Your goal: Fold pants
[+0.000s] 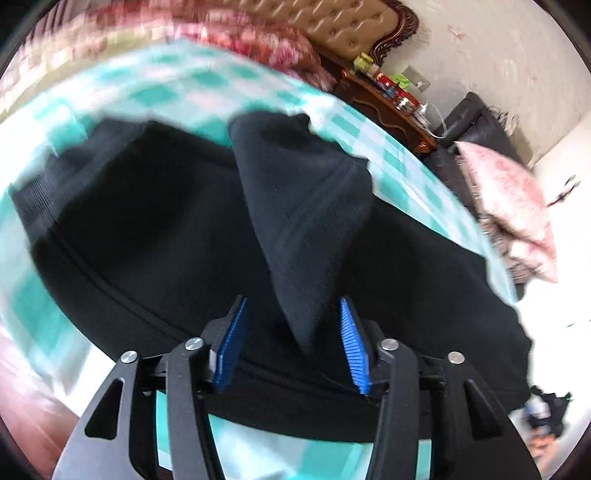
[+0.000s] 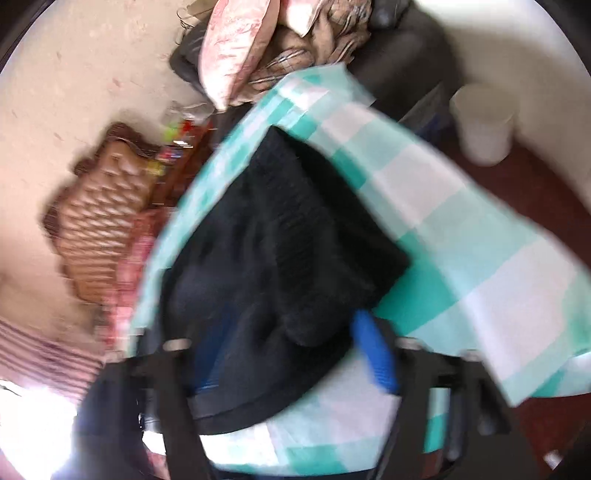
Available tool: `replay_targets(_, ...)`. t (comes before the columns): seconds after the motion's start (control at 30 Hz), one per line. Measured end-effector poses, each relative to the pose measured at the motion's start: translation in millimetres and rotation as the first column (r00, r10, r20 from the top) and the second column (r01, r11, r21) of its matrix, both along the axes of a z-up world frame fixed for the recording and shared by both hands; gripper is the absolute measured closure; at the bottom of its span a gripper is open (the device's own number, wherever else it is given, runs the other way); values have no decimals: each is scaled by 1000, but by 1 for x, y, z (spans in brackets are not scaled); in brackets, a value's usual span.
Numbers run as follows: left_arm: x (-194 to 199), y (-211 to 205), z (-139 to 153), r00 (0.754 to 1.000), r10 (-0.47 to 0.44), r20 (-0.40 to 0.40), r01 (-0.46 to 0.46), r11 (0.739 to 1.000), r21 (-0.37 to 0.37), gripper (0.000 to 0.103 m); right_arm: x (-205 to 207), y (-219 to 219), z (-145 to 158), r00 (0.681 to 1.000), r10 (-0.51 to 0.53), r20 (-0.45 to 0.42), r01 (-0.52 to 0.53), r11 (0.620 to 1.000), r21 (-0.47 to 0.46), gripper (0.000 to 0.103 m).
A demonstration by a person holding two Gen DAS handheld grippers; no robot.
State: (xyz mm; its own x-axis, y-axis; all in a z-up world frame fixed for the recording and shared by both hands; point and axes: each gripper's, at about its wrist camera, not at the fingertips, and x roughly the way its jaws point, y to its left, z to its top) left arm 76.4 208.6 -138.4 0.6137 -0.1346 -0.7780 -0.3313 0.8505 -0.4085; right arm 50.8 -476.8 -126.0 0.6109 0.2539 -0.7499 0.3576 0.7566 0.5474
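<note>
The black, soft knitted pants (image 1: 155, 236) lie spread on a bed covered with a teal and white checked sheet (image 1: 192, 81). The left gripper (image 1: 291, 343) stands half open, and a raised pointed fold of the fabric (image 1: 303, 221) hangs between its blue ribbed pads (image 1: 351, 343), apparently without being pressed. The right gripper (image 2: 291, 354) is blurred; dark cloth lies between its blue pads (image 2: 373, 350), but I cannot tell if they hold it. The cloth looks thick, limp and rather light, not slippery, so it probably drapes and bunches easily; a hem or the waistband seems the best place to take hold. Beyond the bed are a tufted brown headboard (image 1: 354, 26), a carved wooden nightstand (image 1: 384, 107) with small things, a pink pillow (image 1: 513, 206) and a pale rough wall (image 1: 498, 48).
</note>
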Motion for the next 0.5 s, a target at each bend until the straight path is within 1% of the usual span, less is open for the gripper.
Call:
replay_targets(0.03, 0, 0, 3, 1000, 1, -1, -1, 999, 52, 54, 1, 2, 2, 1000, 7, 2, -7, 1000, -21, 68)
replay_targets(0.07, 4, -5, 9, 1000, -9, -1, 9, 992, 125, 52, 1, 7, 7, 1000, 14, 9, -14, 999, -51, 73)
replay_targets(0.1, 7, -10, 14, 1000, -22, -2, 22, 981, 192, 49, 2, 13, 13, 1000, 26, 13, -24, 995, -97, 74)
replay_targets(0.13, 15, -21, 23, 999, -43, -1, 41, 951, 308, 47, 2, 20, 20, 999, 39, 20, -35, 989, -142, 77)
replay_targets(0.17, 18, -29, 28, 998, -57, -3, 54, 922, 383, 39, 2, 22, 23, 999, 47, 25, -42, 984, -171, 78)
replay_targets(0.2, 24, -38, 33, 997, -77, -14, 75, 880, 470, 33, 3, 28, 29, 998, 58, 27, -51, 977, -206, 79)
replay_targets(0.23, 35, -50, 37, 995, -98, -32, 100, 838, 536, 29, 3, 29, 32, 998, 63, 28, -55, 974, -221, 80)
replay_targets(0.27, 49, -62, 38, 991, -124, -58, 134, 791, 597, 27, 3, 32, 34, 997, 69, 29, -60, 971, -233, 80)
replay_targets(0.3, 60, -71, 39, 989, -133, -68, 146, 757, 637, 27, 4, 33, 35, 997, 71, 29, -62, 971, -232, 80)
replay_targets(0.33, 76, -80, 35, 987, -136, -86, 157, 711, 685, 27, 3, 32, 35, 997, 68, 28, -60, 972, -228, 80)
replay_targets(0.37, 88, -87, 30, 985, -136, -110, 174, 680, 712, 27, 3, 31, 35, 998, 63, 24, -56, 973, -222, 80)
replay_targets(0.43, 113, -99, 14, 972, -130, -194, 233, 602, 763, 27, 3, 29, 32, 998, 60, 18, -55, 975, -217, 80)
replay_targets(0.47, 126, -104, 5, 964, -120, -237, 263, 554, 790, 29, 4, 29, 32, 998, 62, 13, -58, 974, -219, 80)
replay_targets(0.5, 127, -103, -3, 961, -112, -255, 275, 529, 803, 45, 5, 29, 31, 998, 64, 9, -60, 973, -221, 81)
